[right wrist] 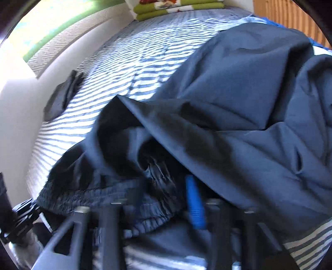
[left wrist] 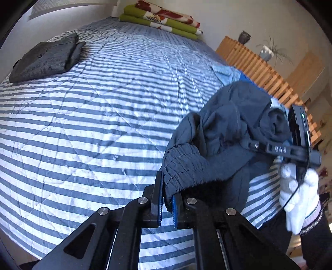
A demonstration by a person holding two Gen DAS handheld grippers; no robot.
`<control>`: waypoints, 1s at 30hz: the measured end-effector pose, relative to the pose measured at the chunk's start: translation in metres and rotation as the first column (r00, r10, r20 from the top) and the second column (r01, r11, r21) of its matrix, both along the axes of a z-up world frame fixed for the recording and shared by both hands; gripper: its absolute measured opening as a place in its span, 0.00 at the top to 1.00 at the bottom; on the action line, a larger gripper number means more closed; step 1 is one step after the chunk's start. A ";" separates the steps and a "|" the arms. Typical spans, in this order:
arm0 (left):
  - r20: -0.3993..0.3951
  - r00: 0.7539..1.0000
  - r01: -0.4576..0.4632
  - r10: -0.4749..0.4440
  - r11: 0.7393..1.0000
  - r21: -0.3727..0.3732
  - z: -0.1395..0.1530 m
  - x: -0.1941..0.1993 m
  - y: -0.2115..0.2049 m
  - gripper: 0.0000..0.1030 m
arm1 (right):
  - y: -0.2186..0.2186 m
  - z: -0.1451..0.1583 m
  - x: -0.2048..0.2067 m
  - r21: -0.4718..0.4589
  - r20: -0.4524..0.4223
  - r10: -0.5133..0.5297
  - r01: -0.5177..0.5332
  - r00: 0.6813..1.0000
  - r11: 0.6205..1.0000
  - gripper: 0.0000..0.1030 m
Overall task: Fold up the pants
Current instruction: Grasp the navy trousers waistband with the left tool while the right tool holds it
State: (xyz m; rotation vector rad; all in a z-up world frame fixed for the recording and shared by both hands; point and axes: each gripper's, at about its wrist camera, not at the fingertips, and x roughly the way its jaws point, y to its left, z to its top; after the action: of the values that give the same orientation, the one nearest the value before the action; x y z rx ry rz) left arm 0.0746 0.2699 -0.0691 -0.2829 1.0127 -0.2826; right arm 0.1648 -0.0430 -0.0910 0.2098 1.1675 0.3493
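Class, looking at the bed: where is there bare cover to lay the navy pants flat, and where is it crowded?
Free: the striped cover between the folded dark garment, the green blankets and the navy pants. Crowded: the wooden-slat side, with bunched pants and light-blue clothes.

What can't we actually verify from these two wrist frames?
- Right gripper grip: right wrist view is motion-blurred and the navy pants drape over the fingers; only one blue pad shows.
- Pants layout: bunched in both views, legs and hems hidden in their own folds.
- Light blue item: left wrist view, mostly behind the pants.
- Left gripper: pinches the elastic waistband; how many layers, hidden between the pads.
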 end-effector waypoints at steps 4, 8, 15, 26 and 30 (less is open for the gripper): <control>0.041 0.994 -0.096 0.097 0.995 -0.025 0.016 0.002 0.039 0.94 | 0.006 0.025 -0.032 0.141 0.010 0.088 -0.089 0.996 0.986 0.88; 0.046 0.986 -0.159 0.159 0.987 -0.010 0.020 0.013 0.071 0.94 | 0.028 0.040 -0.077 0.214 0.037 0.219 -0.221 0.975 0.951 0.87; 0.052 0.981 -0.188 0.186 0.981 0.045 0.027 0.032 0.104 0.93 | 0.034 0.040 -0.112 0.128 0.048 0.302 -0.305 0.952 0.944 0.65; -0.038 0.977 -0.212 0.212 0.977 -0.005 0.005 0.004 0.116 0.63 | -0.031 0.021 -0.061 -0.061 0.044 0.082 -0.079 0.996 0.995 0.46; -0.065 0.979 -0.194 0.193 0.981 -0.012 -0.003 -0.005 0.106 0.61 | 0.008 0.016 -0.052 -0.128 0.086 0.174 -0.162 0.981 0.978 0.39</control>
State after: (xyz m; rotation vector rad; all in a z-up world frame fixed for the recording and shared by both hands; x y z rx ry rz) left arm 0.0695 0.3755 -0.0719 -0.4063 1.0372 -0.1063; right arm 0.1131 -0.0355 -0.0752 -0.0122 1.1090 0.4314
